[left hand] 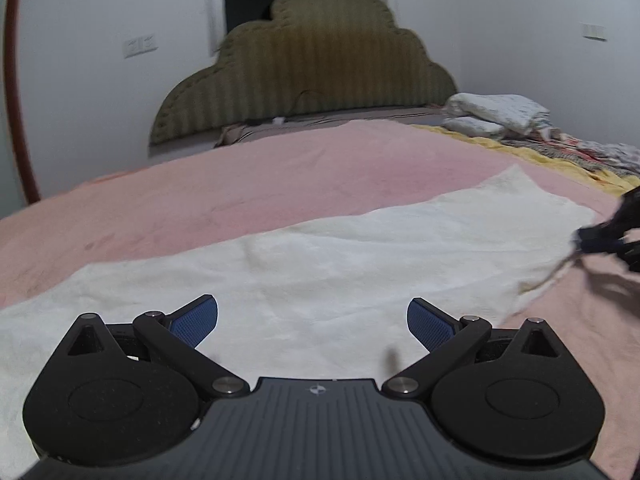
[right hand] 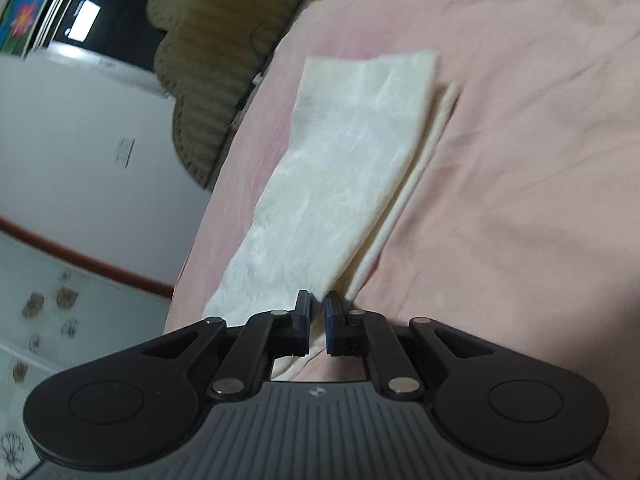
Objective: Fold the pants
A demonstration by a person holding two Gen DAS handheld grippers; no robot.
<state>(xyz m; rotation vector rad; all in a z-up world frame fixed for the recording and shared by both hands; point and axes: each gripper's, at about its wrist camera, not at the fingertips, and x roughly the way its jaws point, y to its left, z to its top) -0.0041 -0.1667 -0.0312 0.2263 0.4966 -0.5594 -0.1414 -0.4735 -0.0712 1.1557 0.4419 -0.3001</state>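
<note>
Cream white pants lie flat and lengthwise on a pink bed cover. In the right wrist view the pants stretch away from me as a long strip, one layer on another. My left gripper is open and empty, hovering just above the near edge of the pants. My right gripper is shut on the near end of the pants; it also shows at the far right of the left wrist view, pinching a corner.
A green scalloped headboard stands at the bed's far end. Folded white bedding and patterned cloth lie at the back right. The bed cover spreads to the right of the pants. White walls surround the bed.
</note>
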